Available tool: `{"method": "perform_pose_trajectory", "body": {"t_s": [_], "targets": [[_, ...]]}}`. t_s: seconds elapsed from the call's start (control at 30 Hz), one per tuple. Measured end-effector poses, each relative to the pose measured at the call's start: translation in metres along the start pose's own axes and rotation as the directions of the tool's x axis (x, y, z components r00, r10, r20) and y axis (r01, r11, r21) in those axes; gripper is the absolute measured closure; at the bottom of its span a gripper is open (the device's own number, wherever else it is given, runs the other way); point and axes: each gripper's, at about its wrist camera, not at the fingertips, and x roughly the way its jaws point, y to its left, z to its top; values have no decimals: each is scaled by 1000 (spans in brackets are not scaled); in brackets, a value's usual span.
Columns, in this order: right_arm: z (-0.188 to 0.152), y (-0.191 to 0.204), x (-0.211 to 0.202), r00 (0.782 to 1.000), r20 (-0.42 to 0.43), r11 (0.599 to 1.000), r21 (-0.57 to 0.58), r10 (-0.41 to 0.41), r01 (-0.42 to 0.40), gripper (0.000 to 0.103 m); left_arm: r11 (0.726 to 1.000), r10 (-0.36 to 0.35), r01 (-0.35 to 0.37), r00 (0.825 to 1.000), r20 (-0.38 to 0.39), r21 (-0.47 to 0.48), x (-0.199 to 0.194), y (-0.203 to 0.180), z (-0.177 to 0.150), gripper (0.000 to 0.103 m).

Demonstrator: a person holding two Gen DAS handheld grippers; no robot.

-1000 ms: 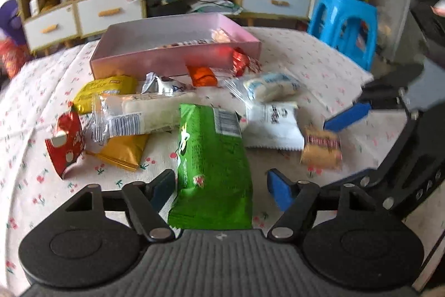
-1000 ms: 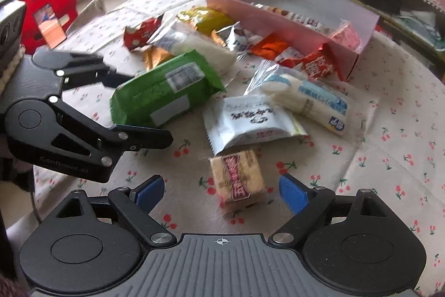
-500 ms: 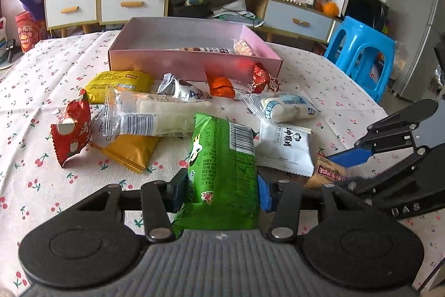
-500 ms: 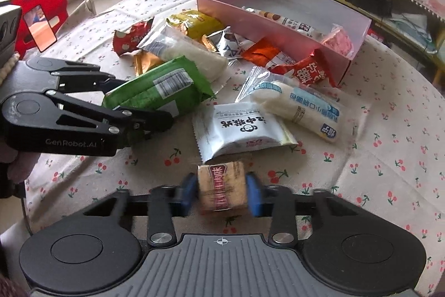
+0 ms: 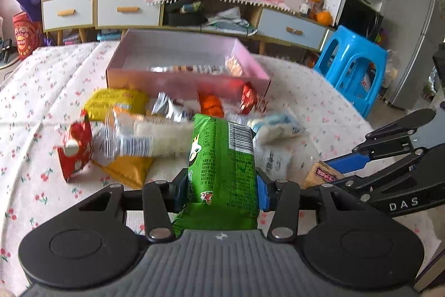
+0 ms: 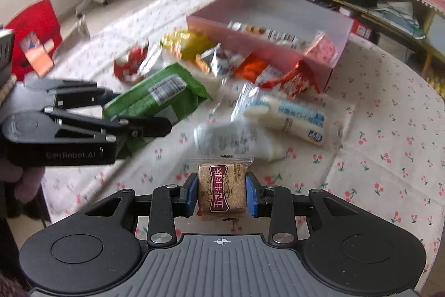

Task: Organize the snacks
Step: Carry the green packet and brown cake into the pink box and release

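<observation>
Beyond both claws, at the far side of the snack pile, sits the pink box (image 5: 192,80), open-topped, its long side running across the view and its near wall facing the hands; every place below I give from that box. It rests on the tabletop (image 6: 389,130), draped in a white cloth printed with small cherries. Behind the box runs a low sideboard with white drawers (image 5: 125,9), and off to its right stands a blue plastic stool (image 5: 353,66). A few packets already lie inside the box along its near wall. Loose wrappers, yellow, red, orange and silver, crowd the cloth just in front of that wall. Nearer the hands, the left claw (image 5: 221,189) pinches a green packet (image 5: 222,157) by its near end, the packet's long axis pointing straight at the box. To its right, the right claw (image 6: 222,192) is pressed on a small biscuit pack (image 6: 222,189), held upright and seemingly clear of the cloth. Both loads lie about equally far from the box, I'd say, the left more squarely in front, so the carry looks like a forward reach over the loose pile.
</observation>
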Motion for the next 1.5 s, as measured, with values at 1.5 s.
{"method": "perform_pose_trajectory", "body": {"t_s": [1.5], "targets": [[153,-130,22,956,281,871,486,-82,-68,70,998,4,-6,1000,27,66,70,70,150,59]]}}
